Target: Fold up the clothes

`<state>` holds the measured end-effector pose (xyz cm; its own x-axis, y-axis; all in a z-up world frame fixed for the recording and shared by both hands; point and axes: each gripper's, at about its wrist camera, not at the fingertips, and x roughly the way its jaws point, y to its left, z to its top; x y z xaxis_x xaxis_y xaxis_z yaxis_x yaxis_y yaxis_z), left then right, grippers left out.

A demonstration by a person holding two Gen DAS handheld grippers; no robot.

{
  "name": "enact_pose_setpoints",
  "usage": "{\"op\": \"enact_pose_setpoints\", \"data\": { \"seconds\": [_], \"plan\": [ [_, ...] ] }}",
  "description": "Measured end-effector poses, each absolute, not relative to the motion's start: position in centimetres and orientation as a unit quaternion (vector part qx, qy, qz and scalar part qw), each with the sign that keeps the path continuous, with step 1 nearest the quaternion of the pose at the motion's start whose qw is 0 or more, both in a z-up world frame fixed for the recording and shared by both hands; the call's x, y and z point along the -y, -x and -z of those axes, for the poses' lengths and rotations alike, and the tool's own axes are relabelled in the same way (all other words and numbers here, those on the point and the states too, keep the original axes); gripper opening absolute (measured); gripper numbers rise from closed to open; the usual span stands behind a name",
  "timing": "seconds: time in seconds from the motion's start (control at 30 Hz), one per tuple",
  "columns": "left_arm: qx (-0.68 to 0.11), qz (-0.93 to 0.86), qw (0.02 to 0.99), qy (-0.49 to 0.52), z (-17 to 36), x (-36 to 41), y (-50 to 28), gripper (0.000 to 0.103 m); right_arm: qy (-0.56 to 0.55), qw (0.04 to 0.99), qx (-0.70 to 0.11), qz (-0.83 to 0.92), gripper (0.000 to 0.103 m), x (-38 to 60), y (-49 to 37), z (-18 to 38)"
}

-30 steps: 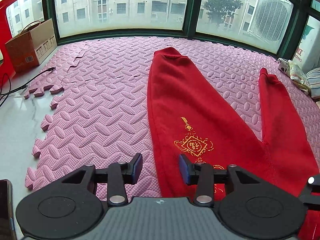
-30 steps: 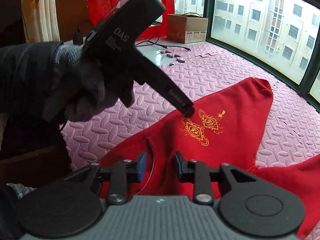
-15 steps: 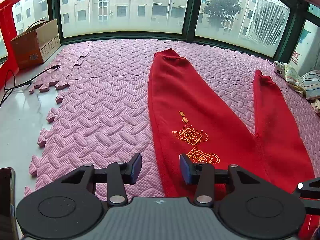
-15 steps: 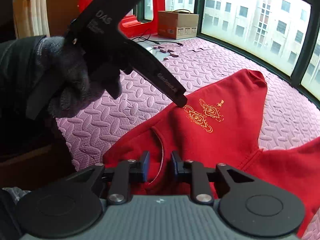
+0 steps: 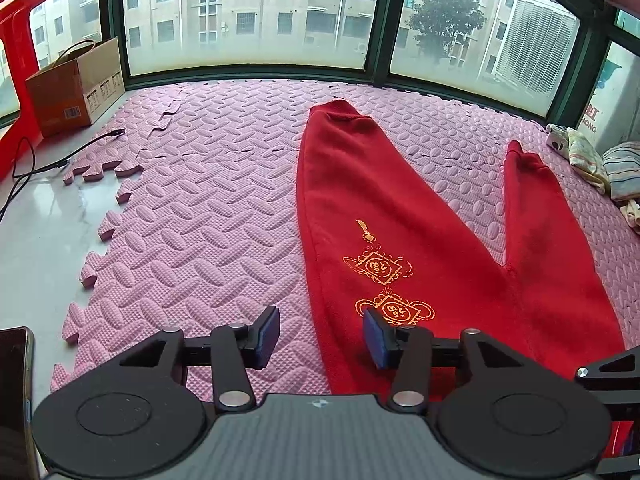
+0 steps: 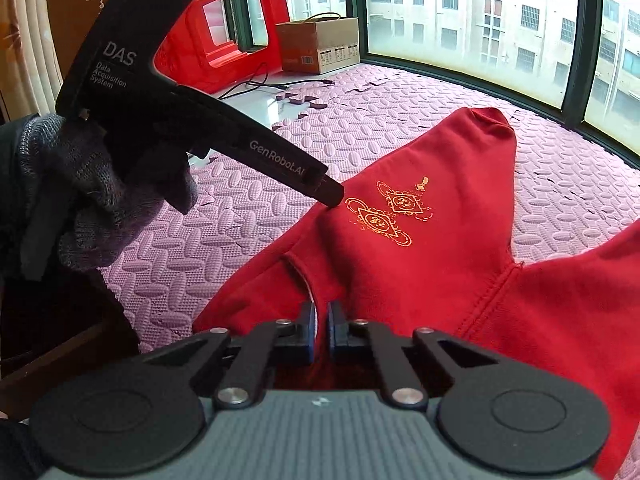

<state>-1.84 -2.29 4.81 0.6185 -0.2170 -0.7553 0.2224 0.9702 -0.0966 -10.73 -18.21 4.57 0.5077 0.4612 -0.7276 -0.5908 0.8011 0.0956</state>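
Where the pink interlocking foam mat [image 5: 208, 216] covers the floor below the window, a pair of red fleece trousers with gold embroidered emblems [image 5: 384, 240] lies spread flat, its two legs fanning toward the mat's far edge and its waist at the near edge, under the grippers. The gold emblems sit on the left leg, close to the waist. In the right wrist view the waistband edge of the trousers [image 6: 400, 264] rises in a small fold straight into the right gripper [image 6: 320, 330], whose jaws have just been closing and now stand together, clamped on that fold of red cloth. The left gripper [image 5: 320, 338] hangs over the left side of the waist with its jaws apart: one blue pad is over bare mat, the other over red fabric, and nothing is pinched between them. In the right wrist view a person's hand in a grey knitted glove [image 6: 100, 200] grasps the black handle of the left gripper [image 6: 334, 196], whose tip is at the cloth's edge beside the emblems. Past the mat's far left corner, on pale tiled floor, stand a brown cardboard box [image 5: 76, 88] and a red plastic frame [image 5: 20, 72], with a black cable [image 5: 60, 160] trailing nearby. At the mat's right edge lies a small heap of striped and patterned clothes [image 5: 600, 168].
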Motion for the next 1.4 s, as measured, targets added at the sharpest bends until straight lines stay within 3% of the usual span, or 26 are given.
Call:
{"op": "enact_pose_setpoints", "data": {
  "seconds": [0.33, 0.77, 0.93, 1.0, 1.07, 1.17, 1.4],
  "plan": [
    [-0.419, 0.123, 0.900, 0.000, -5.0, 2.6, 1.7, 0.050, 0.076, 0.856, -0.392, -0.329, 0.004, 17.4, 11.3, -4.3],
    [-0.441, 0.113, 0.890, 0.032, -4.3, 2.0, 4.2, 0.055, 0.035, 0.853, -0.397, -0.338, 0.014, 21.0, 11.6, -6.4],
    [-0.458, 0.108, 0.881, 0.059, -4.2, 2.0, 5.9, 0.059, -0.001, 0.860, -0.404, -0.313, 0.023, 24.0, 10.9, -7.1],
    [-0.461, 0.109, 0.878, 0.066, -4.3, 2.3, 6.5, 0.060, -0.009, 0.867, -0.405, -0.289, 0.042, 25.1, 10.3, -7.3],
    [-0.465, 0.109, 0.876, 0.071, -4.3, 2.6, 6.9, 0.060, -0.015, 0.873, -0.407, -0.267, 0.043, 26.2, 9.6, -7.4],
    [-0.476, 0.105, 0.870, 0.074, -4.0, 3.0, 7.2, 0.058, -0.015, 0.881, -0.410, -0.236, 0.043, 27.0, 7.8, -7.6],
    [-0.482, 0.106, 0.866, 0.081, -3.9, 3.3, 7.4, 0.026, -0.003, 0.888, -0.397, -0.231, 0.043, 26.5, 5.0, -8.9]
  ]
}}
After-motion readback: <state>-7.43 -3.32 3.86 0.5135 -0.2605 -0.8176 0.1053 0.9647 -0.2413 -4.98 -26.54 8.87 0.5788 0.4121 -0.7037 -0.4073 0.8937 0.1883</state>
